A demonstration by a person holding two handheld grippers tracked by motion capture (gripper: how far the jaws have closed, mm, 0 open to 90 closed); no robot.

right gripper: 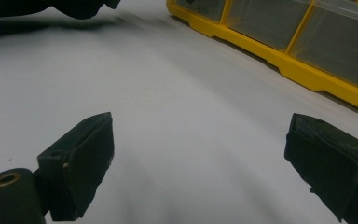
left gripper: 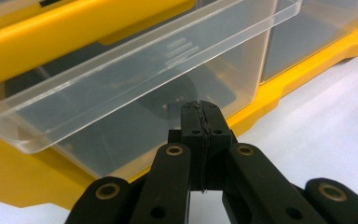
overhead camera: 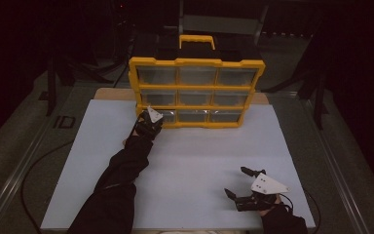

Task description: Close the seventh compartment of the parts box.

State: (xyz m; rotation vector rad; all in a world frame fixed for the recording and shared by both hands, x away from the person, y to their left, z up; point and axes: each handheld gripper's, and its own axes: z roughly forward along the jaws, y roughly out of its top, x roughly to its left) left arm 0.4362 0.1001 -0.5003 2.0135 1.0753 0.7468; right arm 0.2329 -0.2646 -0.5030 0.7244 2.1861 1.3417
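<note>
Pulling looks the job: the clear drawer (left gripper: 135, 88) sits partly out of the yellow organizer's (overhead camera: 196, 63) bottom-left slot. Thin, slick, light plastic — best hooked at its front lip. Left gripper (left gripper: 200, 112) pressed together just before it, holding nothing; right gripper (right gripper: 200, 154) spread — idle above the white board (overhead camera: 199, 146).

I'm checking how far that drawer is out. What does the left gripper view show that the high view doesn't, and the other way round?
Left gripper view: the clear drawer stands pulled out of the yellow frame, a dark thing lies inside it, blurred, and the left gripper has its fingers pressed together right at the drawer's front.

High view: the whole yellow organizer with its nine drawers and top handle, and the right gripper open on the white board, far from the organizer.

Both: the organizer's bottom-left drawer, the left gripper and the white board.
</note>
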